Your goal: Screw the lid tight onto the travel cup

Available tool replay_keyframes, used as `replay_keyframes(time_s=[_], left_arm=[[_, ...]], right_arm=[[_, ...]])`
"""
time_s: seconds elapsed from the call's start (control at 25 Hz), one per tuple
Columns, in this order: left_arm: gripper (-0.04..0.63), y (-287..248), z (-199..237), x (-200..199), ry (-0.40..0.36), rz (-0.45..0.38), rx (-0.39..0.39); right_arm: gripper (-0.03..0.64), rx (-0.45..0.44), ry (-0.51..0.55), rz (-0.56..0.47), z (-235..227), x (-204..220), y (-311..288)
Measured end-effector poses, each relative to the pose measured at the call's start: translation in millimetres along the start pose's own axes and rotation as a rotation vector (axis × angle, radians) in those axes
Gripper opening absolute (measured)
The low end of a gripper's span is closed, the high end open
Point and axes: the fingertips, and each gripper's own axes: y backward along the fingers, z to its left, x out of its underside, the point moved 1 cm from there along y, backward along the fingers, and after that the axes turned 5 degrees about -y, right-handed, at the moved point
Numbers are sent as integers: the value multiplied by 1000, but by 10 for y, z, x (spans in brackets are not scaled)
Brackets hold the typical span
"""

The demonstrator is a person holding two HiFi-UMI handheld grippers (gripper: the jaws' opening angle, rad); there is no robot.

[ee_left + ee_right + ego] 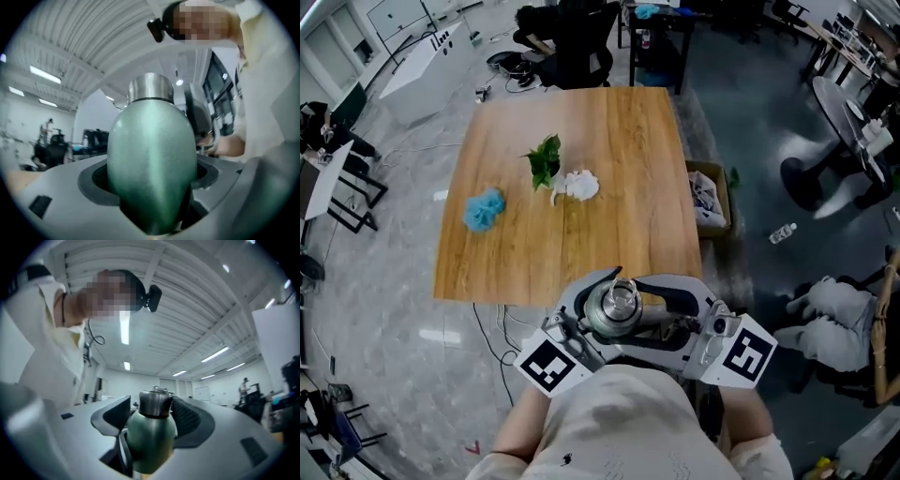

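Note:
A green travel cup point(617, 317) with a steel lid point(622, 296) on top stands upright close to the person's chest, off the table's near edge. My left gripper point(586, 317) is shut on the cup's body; the green cup point(152, 164) fills the space between its jaws, with the lid point(151, 87) above. My right gripper point(673, 314) comes in from the right. Its jaws stand on either side of the cup point(151, 439) and lid point(154, 404), with a gap between the left pad point(115, 416) and the lid.
A wooden table point(609, 141) lies ahead with a green leafy sprig point(545, 159), a white crumpled piece point(577, 185) and a blue puff point(485, 209) on it. A cardboard box point(709, 197) of rubbish sits at its right side. Black chairs point(572, 42) stand beyond.

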Motion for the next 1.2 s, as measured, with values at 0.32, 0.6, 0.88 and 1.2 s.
replay_keyframes(time_s=[0.32, 0.6, 0.88, 1.2], left_arm=[[408, -259, -326, 9, -33, 33, 187], [408, -410, 34, 78, -62, 99, -109], [408, -365, -487, -12, -30, 35, 268], [408, -325, 0, 28, -89, 120, -94]], right_arm=[[253, 23, 48, -3, -13, -200, 214], [235, 413, -25, -57, -276, -182, 280], [282, 69, -94, -75, -40, -280, 374], [243, 355, -89, -83, -212, -285, 219]])
